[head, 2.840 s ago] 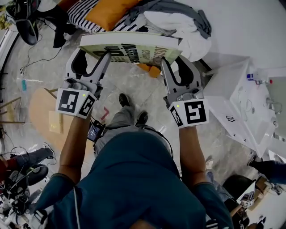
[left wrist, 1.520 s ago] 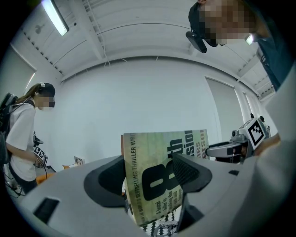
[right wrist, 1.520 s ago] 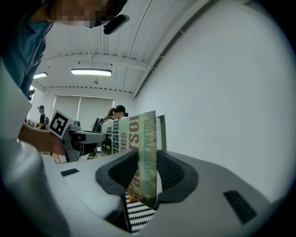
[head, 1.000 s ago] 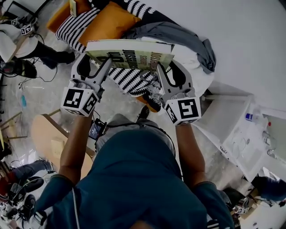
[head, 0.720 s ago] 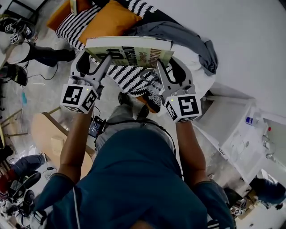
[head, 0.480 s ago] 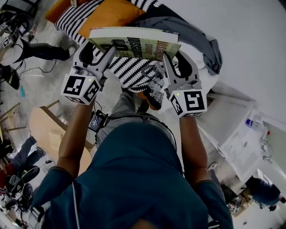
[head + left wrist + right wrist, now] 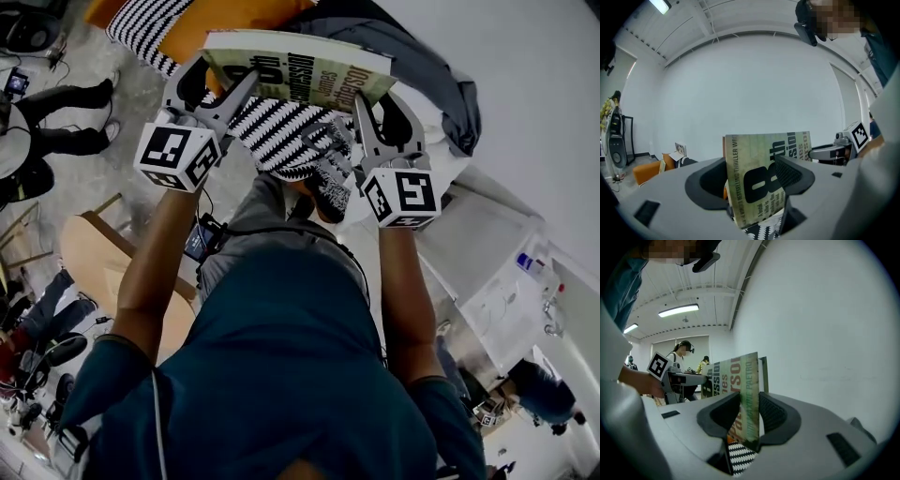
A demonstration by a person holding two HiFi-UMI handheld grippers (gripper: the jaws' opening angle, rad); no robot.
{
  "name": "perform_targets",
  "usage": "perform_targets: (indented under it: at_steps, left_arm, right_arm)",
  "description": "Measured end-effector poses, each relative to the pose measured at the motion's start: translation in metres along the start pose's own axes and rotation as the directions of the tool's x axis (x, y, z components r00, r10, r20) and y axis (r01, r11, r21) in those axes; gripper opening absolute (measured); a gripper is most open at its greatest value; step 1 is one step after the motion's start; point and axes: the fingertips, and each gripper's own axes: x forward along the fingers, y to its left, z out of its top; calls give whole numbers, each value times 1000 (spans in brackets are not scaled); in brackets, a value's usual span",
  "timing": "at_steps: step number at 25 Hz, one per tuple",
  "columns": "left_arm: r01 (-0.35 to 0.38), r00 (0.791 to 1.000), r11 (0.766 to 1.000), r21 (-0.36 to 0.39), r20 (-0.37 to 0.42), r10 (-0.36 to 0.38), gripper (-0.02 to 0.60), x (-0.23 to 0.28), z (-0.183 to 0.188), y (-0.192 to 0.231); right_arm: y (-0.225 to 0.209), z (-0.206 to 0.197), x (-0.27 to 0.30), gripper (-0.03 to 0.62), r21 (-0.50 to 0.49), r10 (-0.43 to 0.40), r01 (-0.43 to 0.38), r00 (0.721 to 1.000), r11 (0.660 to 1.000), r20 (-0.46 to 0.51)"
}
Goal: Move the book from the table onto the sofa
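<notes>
1. The book (image 7: 300, 73), with a pale green cover and large dark lettering, is at the upper middle of the head view. It is held off any surface, lying roughly flat with its cover up.
2. The left gripper (image 7: 220, 94) grips the book's left end. In the left gripper view its jaws stand fairly wide, with the book upright between them and the ribbed pad pressed on the cover.
3. The right gripper (image 7: 380, 112) grips the book's right end. In the right gripper view its jaws are closer together, pinching the book from both sides.
4. In the head view, a black-and-white striped cushion (image 7: 281, 141) shows just beneath the book.
5. An orange cushion (image 7: 202, 23) lies at the upper left beside the striped one, partly hidden by the book.
6. A grey garment (image 7: 422, 66) is draped at the upper right, past the right gripper.
7. The person's teal shirt (image 7: 281, 375) fills the lower middle, with both bare forearms reaching up to the grippers.
</notes>
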Motion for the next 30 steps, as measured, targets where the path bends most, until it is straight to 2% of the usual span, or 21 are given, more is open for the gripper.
perform_targets:
  at_steps: [6,12,18,30]
  left_arm:
    - [9,998,1000,-21,-57,-10,302,18,-33,5]
    - [28,988,998,-62,-147,-37,302,55,-70,29]
    - [39,964,991,-129,-256,-71,302,91,-132,55]
    - [39,925,983,-181,-366,-104,302,118,-201,76]
  right_arm:
    - [-10,-34,11,140,46,-11,13,999,999,-44]
    - [-28,-72,46,140,102,-26,39,992,994,-125]
    - [-42,-129,83,140,163,-38,77,972,984,-231]
    - [-49,-198,111,140,231,-43,124,943,965,-330]
